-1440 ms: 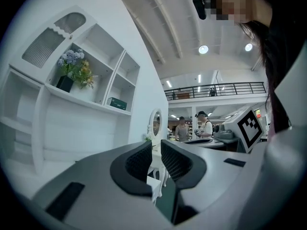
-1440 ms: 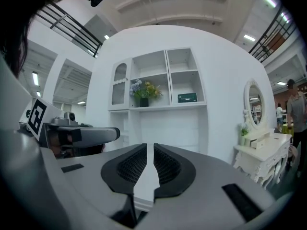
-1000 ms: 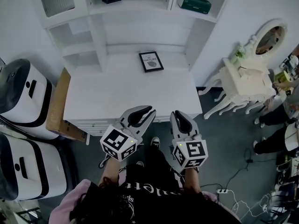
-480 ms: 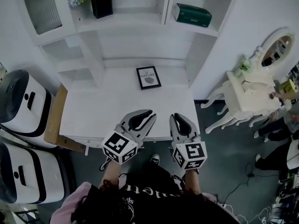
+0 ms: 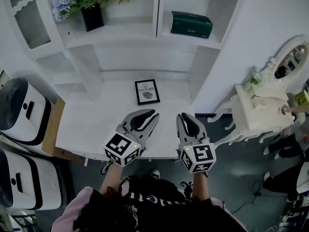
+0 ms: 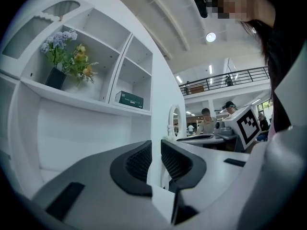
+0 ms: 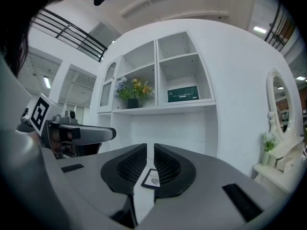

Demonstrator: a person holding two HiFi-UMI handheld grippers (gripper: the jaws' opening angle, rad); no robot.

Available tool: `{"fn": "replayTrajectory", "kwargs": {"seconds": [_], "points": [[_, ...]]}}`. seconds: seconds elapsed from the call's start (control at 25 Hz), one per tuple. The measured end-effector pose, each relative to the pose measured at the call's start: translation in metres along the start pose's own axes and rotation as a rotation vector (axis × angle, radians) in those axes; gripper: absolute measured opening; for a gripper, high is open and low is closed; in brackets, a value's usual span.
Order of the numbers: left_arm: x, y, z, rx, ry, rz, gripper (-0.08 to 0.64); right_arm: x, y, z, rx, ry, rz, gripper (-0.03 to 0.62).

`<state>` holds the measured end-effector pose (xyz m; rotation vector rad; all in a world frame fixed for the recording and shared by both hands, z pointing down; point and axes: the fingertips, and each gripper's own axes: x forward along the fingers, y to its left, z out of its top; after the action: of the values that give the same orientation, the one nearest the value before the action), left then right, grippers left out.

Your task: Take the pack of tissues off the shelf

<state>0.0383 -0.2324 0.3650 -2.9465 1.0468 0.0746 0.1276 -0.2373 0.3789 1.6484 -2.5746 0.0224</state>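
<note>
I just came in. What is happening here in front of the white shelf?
A person holds a gripper in each hand over a white desk. The left gripper and the right gripper are both shut and empty, pointing toward the shelf unit. The green pack of tissues lies in its upper right compartment, untouched. A flower pot stands in the next compartment, and a framed picture is on the desk.

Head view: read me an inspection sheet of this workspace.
Surface: white desk, only one item on it.
Job's things: dark green rectangular pack of tissues in the upper right shelf compartment, untouched.
Clutter: black framed picture on the desk; black vase of flowers on the left shelf.
Grippers: left gripper and right gripper shut, empty, over the desk's front edge.
Cables: nothing seen on the desk.
Surroundings: white ornate dressing table at right; white-and-black rounded units at left.
</note>
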Motion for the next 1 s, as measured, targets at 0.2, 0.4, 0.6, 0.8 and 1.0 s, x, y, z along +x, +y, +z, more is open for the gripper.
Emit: {"fn": "replayTrajectory", "kwargs": {"seconds": [0.2,0.4,0.6,0.8,1.0], "points": [[0.033,0.014,0.017,0.047,-0.009,0.027,0.069,0.018,-0.034,0.016,-0.044,-0.025,0.013,0.072],[0.062,0.031,0.035,0.105,-0.007,0.039,0.069,0.041,-0.054,0.037,-0.099,-0.048,0.047,0.072],[0.093,0.044,0.057,0.162,-0.011,0.023,0.069,0.065,-0.074,0.065,-0.143,-0.079,0.067,0.073],[0.124,0.058,0.079,0.184,-0.031,0.015,0.069,0.082,-0.103,0.092,-0.169,-0.117,0.032,0.074],[0.147,0.076,0.103,0.178,-0.074,0.013,0.071,0.095,-0.132,0.116,-0.142,-0.146,-0.004,0.074]]}}
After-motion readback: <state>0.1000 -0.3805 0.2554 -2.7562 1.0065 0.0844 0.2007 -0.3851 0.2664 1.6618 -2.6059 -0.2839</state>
